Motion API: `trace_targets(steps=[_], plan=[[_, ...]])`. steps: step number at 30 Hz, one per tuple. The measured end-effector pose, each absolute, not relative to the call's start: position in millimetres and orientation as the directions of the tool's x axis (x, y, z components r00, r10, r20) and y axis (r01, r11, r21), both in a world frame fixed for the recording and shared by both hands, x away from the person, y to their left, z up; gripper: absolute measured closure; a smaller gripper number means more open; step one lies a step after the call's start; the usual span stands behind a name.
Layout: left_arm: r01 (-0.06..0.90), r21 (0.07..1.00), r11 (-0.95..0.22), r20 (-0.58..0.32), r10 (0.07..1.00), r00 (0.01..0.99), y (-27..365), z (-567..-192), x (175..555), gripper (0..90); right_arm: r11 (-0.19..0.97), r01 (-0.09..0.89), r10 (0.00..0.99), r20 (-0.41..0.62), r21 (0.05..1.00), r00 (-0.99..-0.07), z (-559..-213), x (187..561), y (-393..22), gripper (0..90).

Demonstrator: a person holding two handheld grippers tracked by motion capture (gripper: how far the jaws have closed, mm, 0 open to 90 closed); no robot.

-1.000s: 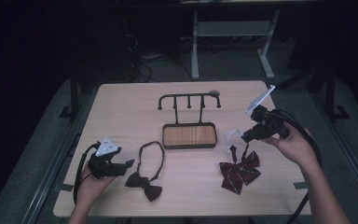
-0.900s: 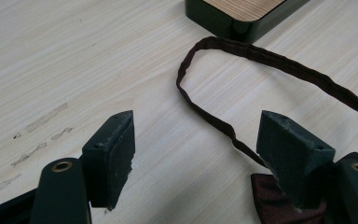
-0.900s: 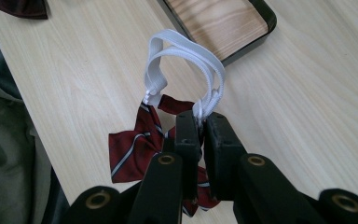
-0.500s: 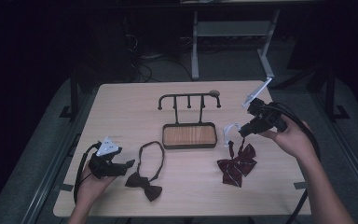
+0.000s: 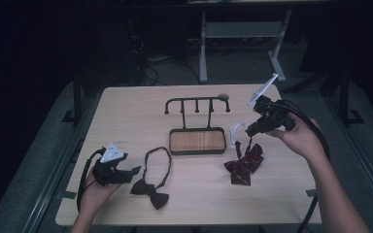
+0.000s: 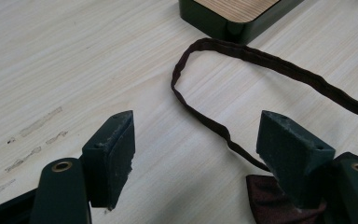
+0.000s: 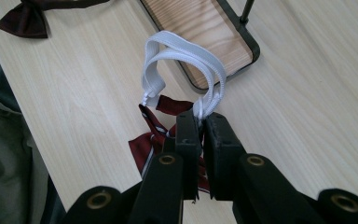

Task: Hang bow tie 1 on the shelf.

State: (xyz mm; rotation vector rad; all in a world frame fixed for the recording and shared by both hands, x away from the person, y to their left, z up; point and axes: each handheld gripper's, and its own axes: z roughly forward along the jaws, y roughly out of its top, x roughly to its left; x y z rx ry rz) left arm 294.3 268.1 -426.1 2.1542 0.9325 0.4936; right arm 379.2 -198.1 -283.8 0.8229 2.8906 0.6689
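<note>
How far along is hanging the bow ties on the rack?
Nothing is hung yet: the rack has bare hooks. In hand: the right tongs are shut on the white strap of the striped bow tie, which hangs partly lifted beside the tray. Left: hooking it on, then the dark bow tie, lying by the open left tongs.

The table (image 5: 126, 116) is pale wood-grain laminate, smooth and matt, with a few scuffs. The tray (image 5: 197, 141) has a glossy dark rim around a wood-grain floor; behind it rises a thin dark metal rack (image 5: 196, 102). Left of the tray lies a dark matt cloth bow tie (image 5: 150, 193); right of it, a striped cloth bow (image 5: 244, 162) with a white woven strap (image 7: 182, 53).
</note>
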Motion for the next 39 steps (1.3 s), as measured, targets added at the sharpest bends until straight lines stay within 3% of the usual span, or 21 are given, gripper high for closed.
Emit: trace_targets(steps=[39], plan=[[0.462,0.754,-0.467,0.058,0.747,0.662,269,-425,293,28.4,0.780,0.488,0.532,-0.003,0.391,-0.847,-254,415,-168,84.2]])
